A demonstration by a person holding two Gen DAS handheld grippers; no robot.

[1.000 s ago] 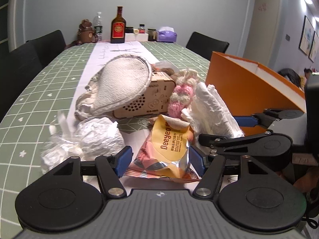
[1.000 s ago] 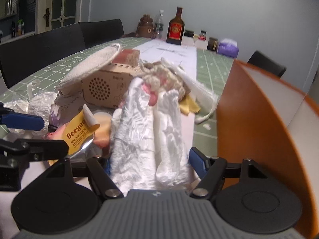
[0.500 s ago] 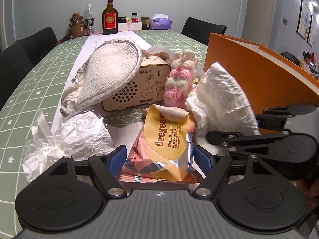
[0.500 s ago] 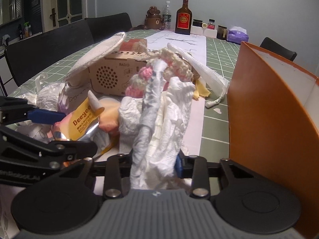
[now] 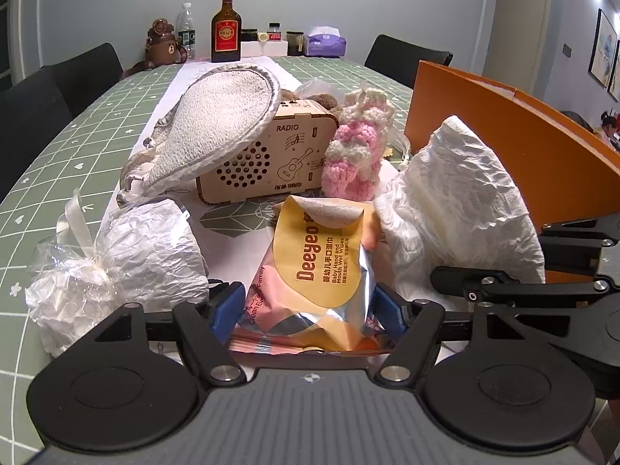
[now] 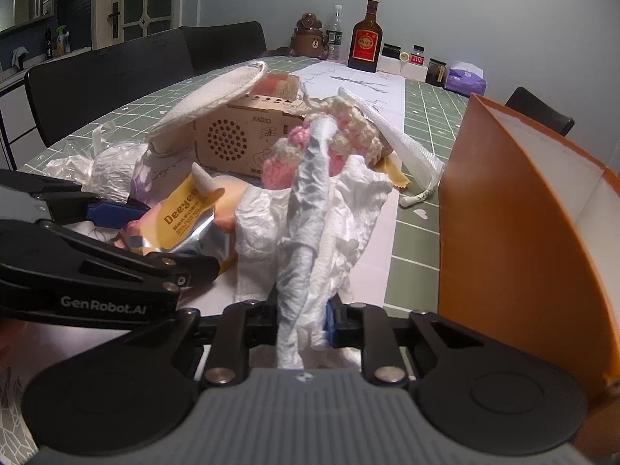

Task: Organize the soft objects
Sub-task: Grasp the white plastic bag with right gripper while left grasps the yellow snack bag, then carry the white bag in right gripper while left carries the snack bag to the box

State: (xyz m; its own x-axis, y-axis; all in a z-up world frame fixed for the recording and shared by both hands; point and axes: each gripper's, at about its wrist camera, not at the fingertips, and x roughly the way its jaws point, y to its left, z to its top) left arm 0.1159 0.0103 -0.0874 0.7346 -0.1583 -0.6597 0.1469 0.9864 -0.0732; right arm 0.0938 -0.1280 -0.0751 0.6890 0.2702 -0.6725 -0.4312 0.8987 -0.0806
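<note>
Pick-up step in hand. White cloth, just left of the orange bin, is clenched by the right claw, jaws just closed. Wipes pack, left of the cloth, sits between the left claw's spread jaws, ungripped. Next: cloth likely lifted into the bin.

Between the left tool's fingers, the wipes pack is glossy, crinkled foil-like plastic. Just right of it, the white wad looks like matt, creased paper or thin plastic — hard to tell. Beyond: a pale laser-cut wooden radio and fuzzy crocheted yarn.
</note>
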